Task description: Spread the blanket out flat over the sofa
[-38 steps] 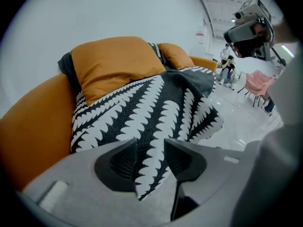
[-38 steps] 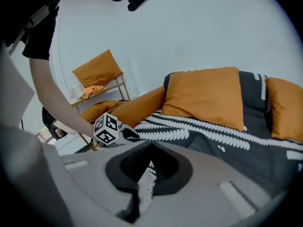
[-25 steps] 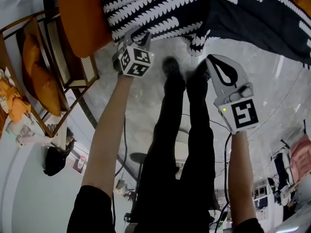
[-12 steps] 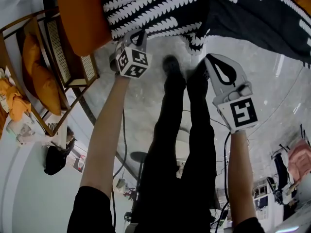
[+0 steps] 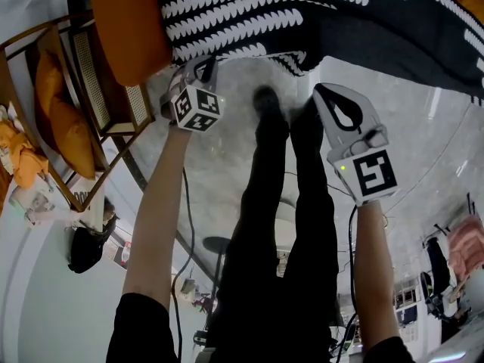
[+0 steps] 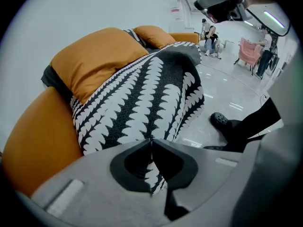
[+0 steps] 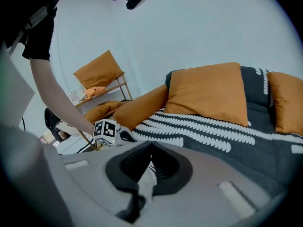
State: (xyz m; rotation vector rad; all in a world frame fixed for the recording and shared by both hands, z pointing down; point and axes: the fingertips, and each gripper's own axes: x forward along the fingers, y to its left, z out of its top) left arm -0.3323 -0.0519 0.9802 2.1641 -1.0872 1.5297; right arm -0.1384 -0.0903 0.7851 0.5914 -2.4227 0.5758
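Shows 1 black knitted blanket with rows of white leaf-shaped marks [image 5: 302,13], gripped at 2 places along its front hem. Pinches that hem in the left hand-held gripper [image 6: 151,143], jaws having just been closing and now pressed together on a fold of patterned fabric. Pinches a pale scrap of the same fabric in the right hand-held gripper [image 7: 151,148], jaws likewise pressed together. Sets the left tool just beside the rounded arm of the orange upholstered sofa [image 5: 128,21] and the right tool well apart from it, nearer the middle. Shows the blanket lying over the sofa seat, bunched near the arm, its hem hanging over the front edge above the glossy grey floor [image 5: 227,165]. Shows 2 square orange cushions [image 7: 208,91] propped against the backrest above the blanket. Shows a wooden cane-backed chair [image 5: 98,89] carrying orange chair cushions [image 5: 68,131], beside the sofa arm. Places the person's black-clad legs [image 5: 295,225] between both forearms.
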